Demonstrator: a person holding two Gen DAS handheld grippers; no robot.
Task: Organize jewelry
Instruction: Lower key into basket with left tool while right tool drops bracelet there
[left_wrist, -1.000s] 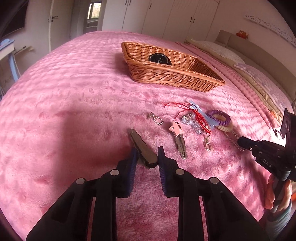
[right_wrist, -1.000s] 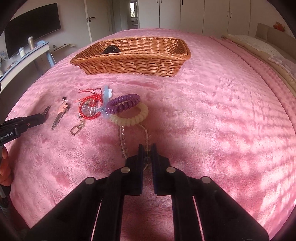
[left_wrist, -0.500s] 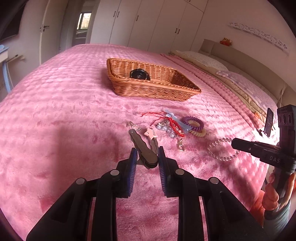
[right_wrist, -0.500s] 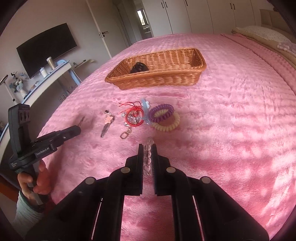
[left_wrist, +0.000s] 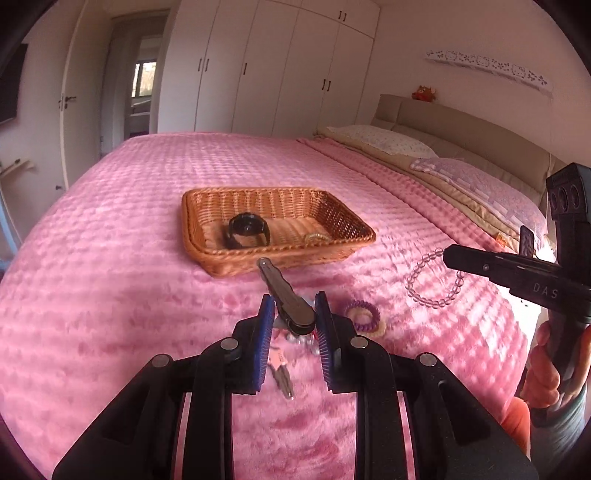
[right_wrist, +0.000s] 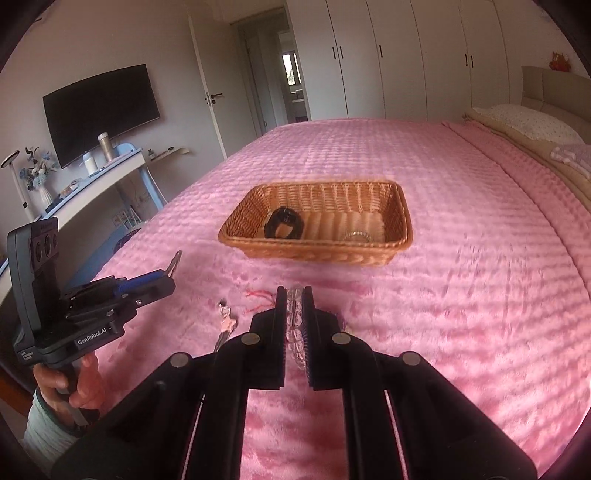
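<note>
Left tongs (left_wrist: 294, 318) clamp a folding knife (left_wrist: 284, 291); right tongs (right_wrist: 294, 321) pinch a bead bracelet (right_wrist: 294, 325) — both held above the pink bed (left_wrist: 110, 258). The basket (left_wrist: 207, 258) holds a watch (left_wrist: 246, 229) and ring; hair ties (left_wrist: 364, 316) and more remain outside.

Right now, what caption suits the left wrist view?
Left tongs lift a hair clip toward the wicker basket; right tongs carry a bead bracelet.
</note>
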